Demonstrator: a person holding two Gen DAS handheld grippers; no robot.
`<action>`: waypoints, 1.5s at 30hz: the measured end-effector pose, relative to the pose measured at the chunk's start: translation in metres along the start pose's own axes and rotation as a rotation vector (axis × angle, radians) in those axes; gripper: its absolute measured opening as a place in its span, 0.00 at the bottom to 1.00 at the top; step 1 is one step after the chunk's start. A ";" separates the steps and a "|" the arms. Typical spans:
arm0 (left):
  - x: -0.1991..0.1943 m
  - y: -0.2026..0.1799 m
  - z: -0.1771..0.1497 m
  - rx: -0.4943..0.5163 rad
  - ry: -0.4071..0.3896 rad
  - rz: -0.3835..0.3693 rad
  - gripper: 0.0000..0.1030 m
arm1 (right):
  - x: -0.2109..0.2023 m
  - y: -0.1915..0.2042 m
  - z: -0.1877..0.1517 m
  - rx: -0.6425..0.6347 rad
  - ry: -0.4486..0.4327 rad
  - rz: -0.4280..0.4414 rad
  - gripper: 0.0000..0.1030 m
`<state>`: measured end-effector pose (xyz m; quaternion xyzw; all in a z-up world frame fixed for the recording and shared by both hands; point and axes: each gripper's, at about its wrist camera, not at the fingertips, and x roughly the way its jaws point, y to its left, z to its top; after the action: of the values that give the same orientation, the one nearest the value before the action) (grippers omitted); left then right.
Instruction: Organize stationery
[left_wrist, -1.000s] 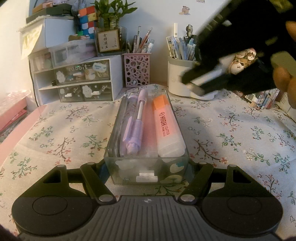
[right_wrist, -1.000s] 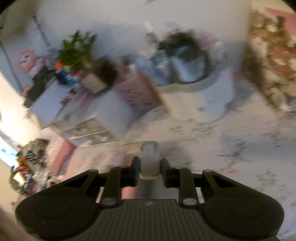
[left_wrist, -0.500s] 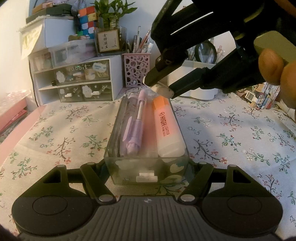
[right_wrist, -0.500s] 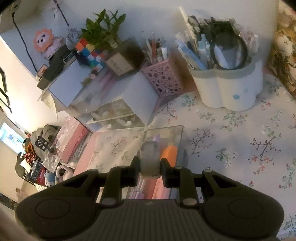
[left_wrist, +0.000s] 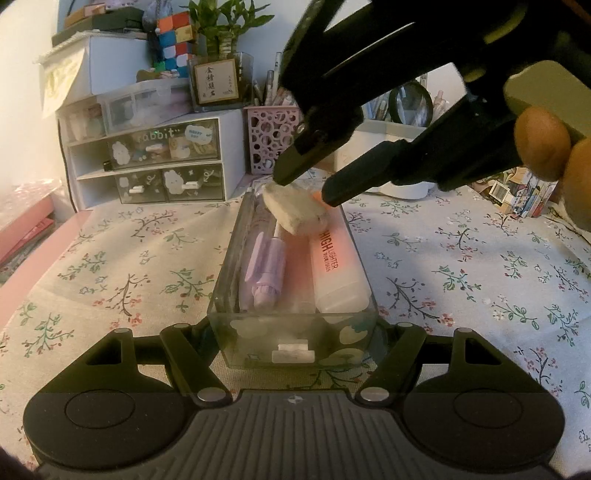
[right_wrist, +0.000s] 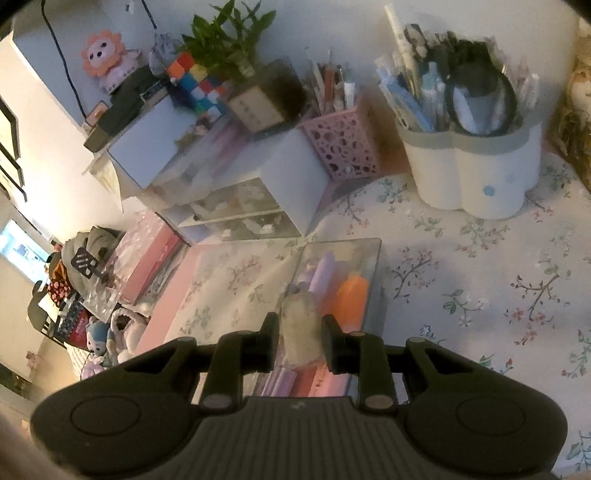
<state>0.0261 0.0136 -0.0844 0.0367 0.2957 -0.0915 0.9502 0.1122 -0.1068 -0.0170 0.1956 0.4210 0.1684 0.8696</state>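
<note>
A clear plastic tray (left_wrist: 295, 341) stands on the flowered cloth. It holds a purple pen (left_wrist: 266, 273) and an orange highlighter (left_wrist: 338, 269). My left gripper (left_wrist: 295, 332) is shut on the tray's near end. My right gripper (left_wrist: 306, 186) comes in from the upper right, shut on a white eraser (left_wrist: 295, 212), and holds it just above the tray's far half. In the right wrist view the eraser (right_wrist: 300, 328) sits between the fingers, over the tray (right_wrist: 371, 247).
A white drawer unit (left_wrist: 155, 162), a pink pen cup (left_wrist: 271, 138) and a white pen holder (right_wrist: 476, 173) stand at the back. Pink boxes (left_wrist: 22, 229) lie at the left. A stack of small books (left_wrist: 524, 195) lies at the right.
My right gripper has swung in from the right and come down over the tray with the eraser. The left gripper and the tray have not moved.
</note>
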 end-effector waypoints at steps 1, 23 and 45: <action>0.000 0.000 0.000 0.000 0.000 0.000 0.71 | -0.002 -0.001 0.000 0.001 -0.003 0.000 0.21; 0.000 0.000 0.000 0.000 0.000 -0.001 0.71 | -0.020 -0.017 -0.012 0.021 -0.034 0.027 0.16; 0.016 0.005 0.023 -0.007 0.108 -0.014 0.71 | -0.069 -0.044 -0.068 -0.014 -0.149 -0.046 0.35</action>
<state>0.0531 0.0130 -0.0749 0.0363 0.3472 -0.0951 0.9323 0.0223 -0.1627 -0.0305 0.1917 0.3582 0.1361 0.9036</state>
